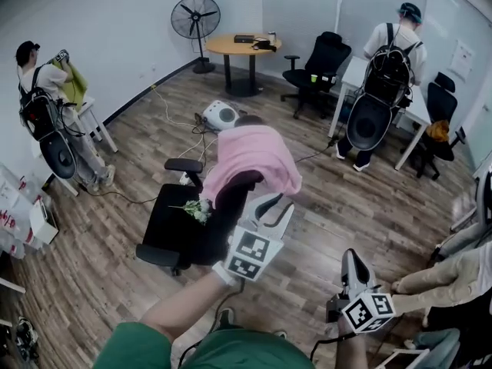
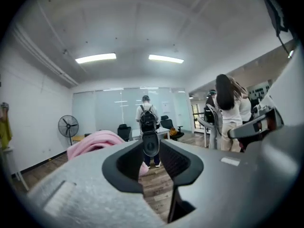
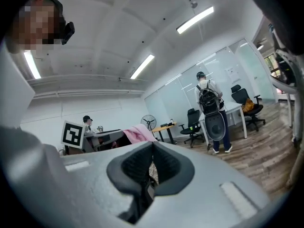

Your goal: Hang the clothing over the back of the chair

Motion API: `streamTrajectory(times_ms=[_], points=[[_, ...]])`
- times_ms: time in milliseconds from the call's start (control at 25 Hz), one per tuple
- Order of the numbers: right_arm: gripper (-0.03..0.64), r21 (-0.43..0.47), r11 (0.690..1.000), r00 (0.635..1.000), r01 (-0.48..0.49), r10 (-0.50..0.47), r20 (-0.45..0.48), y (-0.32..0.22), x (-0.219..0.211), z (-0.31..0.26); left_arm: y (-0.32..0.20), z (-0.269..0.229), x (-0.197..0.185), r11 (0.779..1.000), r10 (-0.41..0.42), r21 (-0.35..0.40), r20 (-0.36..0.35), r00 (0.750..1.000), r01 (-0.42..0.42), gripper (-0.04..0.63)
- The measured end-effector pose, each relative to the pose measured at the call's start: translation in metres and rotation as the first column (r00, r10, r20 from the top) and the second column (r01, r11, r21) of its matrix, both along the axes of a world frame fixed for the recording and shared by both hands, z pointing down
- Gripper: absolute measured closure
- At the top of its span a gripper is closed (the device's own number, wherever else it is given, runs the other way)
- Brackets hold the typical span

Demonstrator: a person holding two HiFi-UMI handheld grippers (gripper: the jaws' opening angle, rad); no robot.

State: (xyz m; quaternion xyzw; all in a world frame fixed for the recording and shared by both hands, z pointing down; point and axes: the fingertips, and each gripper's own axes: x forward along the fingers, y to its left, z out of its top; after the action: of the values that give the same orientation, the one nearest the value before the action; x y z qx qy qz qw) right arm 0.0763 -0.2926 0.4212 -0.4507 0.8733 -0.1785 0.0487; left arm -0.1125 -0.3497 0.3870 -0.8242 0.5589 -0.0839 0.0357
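A pink garment (image 1: pixel 250 156) lies draped over the back of a black office chair (image 1: pixel 178 223) in the middle of the room. It also shows as a pink heap in the left gripper view (image 2: pixel 90 141) and, further off, in the right gripper view (image 3: pixel 138 133). My left gripper (image 1: pixel 270 206) (image 2: pixel 151 145) sits just right of the chair back, below the garment's hem, with its jaws apart and nothing between them. Further right and nearer to me, my right gripper (image 1: pixel 350 257) (image 3: pixel 153 145) is shut and empty.
A small bunch of flowers (image 1: pixel 198 208) lies on the chair seat. A white appliance (image 1: pixel 221 115) and cables lie on the floor behind the chair. A person with a backpack (image 1: pixel 388 68) stands at a white desk at the right; another person (image 1: pixel 46 106) stands at the left wall. A round table (image 1: pixel 242 46) and a fan (image 1: pixel 195 18) stand at the back.
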Motion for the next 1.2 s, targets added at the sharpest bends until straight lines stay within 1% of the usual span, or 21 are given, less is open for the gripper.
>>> streamTrajectory(times_ms=[80,160,240,320,400,480,640,720,920,1080,1200], points=[[0.624,0.033,0.999,1.0,0.025,-0.025,0.008,-0.003,-0.011,-0.009,0.019,-0.01,-0.028,0.996,-0.082,0.036,-0.039,0.996,0.084,0.51],[0.624,0.077,0.996,0.999,0.04,-0.041,0.01,-0.004,-0.02,-0.02,0.039,-0.018,-0.056,0.984,-0.161,0.067,-0.062,0.985,0.165,0.53],[0.624,0.127,0.991,0.999,0.051,-0.052,0.003,-0.004,-0.028,-0.032,0.057,-0.025,-0.077,0.971,-0.215,0.084,-0.097,0.972,0.223,0.554],[0.624,0.18,0.98,0.997,0.079,-0.075,-0.028,-0.002,-0.038,-0.04,0.073,-0.024,-0.091,0.963,-0.248,0.072,-0.143,0.958,0.26,0.574],[0.624,0.223,0.967,0.992,0.121,-0.107,-0.074,0.001,-0.05,-0.042,0.086,-0.016,-0.099,0.959,-0.268,0.041,-0.179,0.947,0.279,0.582],[0.624,0.246,0.958,0.986,0.15,-0.127,-0.107,0.004,-0.06,-0.042,0.097,-0.012,-0.103,0.956,-0.282,0.028,-0.186,0.941,0.292,0.583],[0.624,0.271,0.949,0.983,0.159,-0.127,-0.13,0.005,-0.073,-0.041,0.107,-0.018,-0.112,0.947,-0.3,0.061,-0.179,0.937,0.315,0.583],[0.624,0.276,0.948,0.982,0.161,-0.126,-0.139,0.009,-0.078,-0.039,0.11,-0.016,-0.115,0.947,-0.3,0.063,-0.173,0.938,0.314,0.583],[0.624,0.292,0.944,0.981,0.155,-0.111,-0.161,0.018,-0.083,-0.038,0.11,-0.011,-0.11,0.961,-0.259,0.047,-0.178,0.949,0.271,0.583],[0.624,0.305,0.943,0.983,0.13,-0.082,-0.166,0.022,-0.082,-0.041,0.104,-0.013,-0.107,0.971,-0.219,0.057,-0.172,0.96,0.231,0.583],[0.624,0.308,0.944,0.983,0.12,-0.07,-0.17,0.026,-0.083,-0.041,0.1,-0.01,-0.104,0.976,-0.196,0.056,-0.179,0.964,0.209,0.583]])
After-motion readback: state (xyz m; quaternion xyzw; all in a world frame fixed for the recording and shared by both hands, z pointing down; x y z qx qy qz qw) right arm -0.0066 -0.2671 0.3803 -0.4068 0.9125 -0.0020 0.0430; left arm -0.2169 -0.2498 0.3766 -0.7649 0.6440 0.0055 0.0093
